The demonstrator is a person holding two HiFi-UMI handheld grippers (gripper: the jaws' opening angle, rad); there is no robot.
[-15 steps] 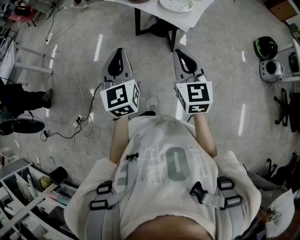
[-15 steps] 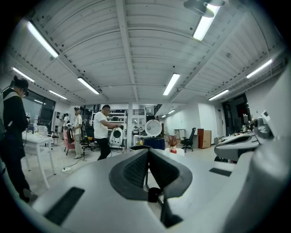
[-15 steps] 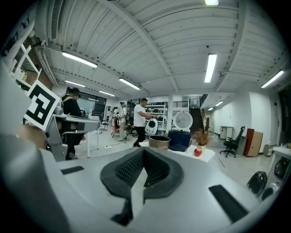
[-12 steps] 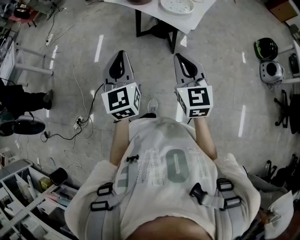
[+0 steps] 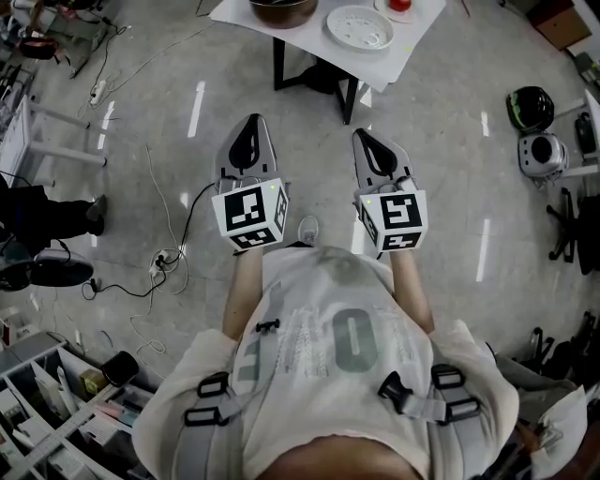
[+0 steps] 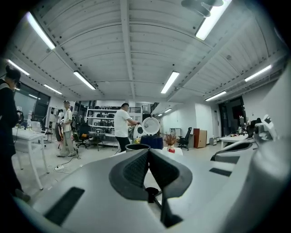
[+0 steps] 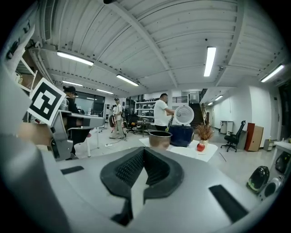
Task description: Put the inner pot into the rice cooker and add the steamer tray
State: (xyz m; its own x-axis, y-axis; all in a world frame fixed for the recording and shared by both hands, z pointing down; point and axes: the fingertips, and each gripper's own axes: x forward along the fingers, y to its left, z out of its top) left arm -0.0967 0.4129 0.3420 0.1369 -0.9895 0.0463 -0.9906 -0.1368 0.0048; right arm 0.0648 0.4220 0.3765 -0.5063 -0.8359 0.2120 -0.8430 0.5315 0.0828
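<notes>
Table (image 5: 314, 42) closer, left gripper (image 5: 251, 120), right gripper (image 5: 362, 135) jaws pressed together, rice cooker (image 7: 183, 135) only in gripper views

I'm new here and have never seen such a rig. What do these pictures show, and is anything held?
No robot here: a person holds a two-jaw left gripper and right gripper. One picture looks down from a camera on the head; the other two look along each gripper's jaws. Both are shut and empty. Ahead, a white table carries the inner pot, the steamer tray, a blue rice cooker with its lid up, and an apple.
</notes>
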